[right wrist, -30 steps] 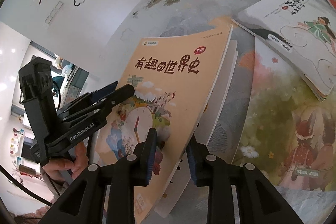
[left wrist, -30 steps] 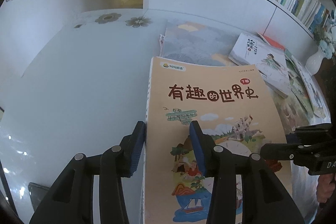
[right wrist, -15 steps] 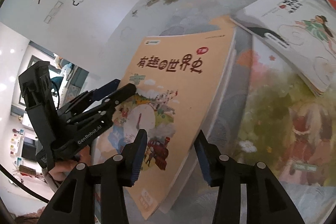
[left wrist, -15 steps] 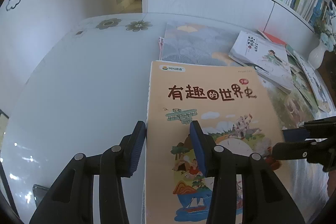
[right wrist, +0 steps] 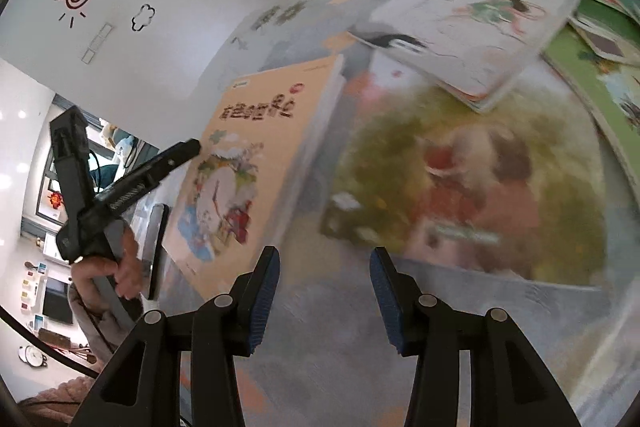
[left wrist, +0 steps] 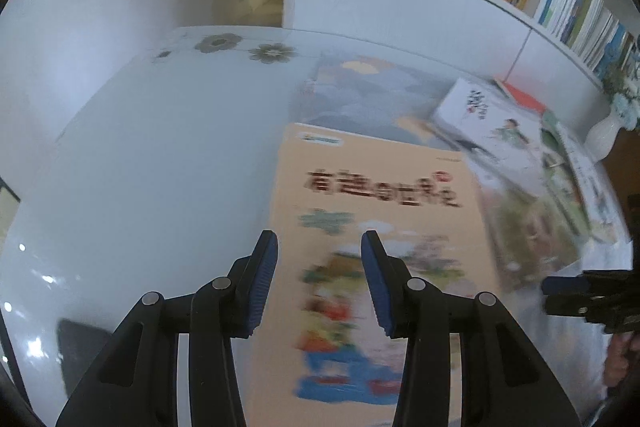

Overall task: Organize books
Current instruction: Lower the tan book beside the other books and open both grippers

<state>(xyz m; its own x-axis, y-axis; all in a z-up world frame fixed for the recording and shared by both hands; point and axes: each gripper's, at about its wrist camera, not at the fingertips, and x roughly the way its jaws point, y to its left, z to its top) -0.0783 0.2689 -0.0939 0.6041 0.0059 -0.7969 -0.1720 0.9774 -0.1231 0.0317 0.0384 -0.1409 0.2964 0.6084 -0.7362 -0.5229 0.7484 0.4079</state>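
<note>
The orange book [left wrist: 372, 227] is lying flat on the desk [left wrist: 160, 167], half on other books. Both the left hand-held gripper [left wrist: 316, 267] and right hand-held gripper [right wrist: 324, 283] are spread wide, holding nothing. Bumping it might be sliding the pile crooked.

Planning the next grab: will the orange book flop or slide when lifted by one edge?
The orange book looks thin with a soft cover, so it will likely sag. It overlaps another book, so a push may drag both.
</note>
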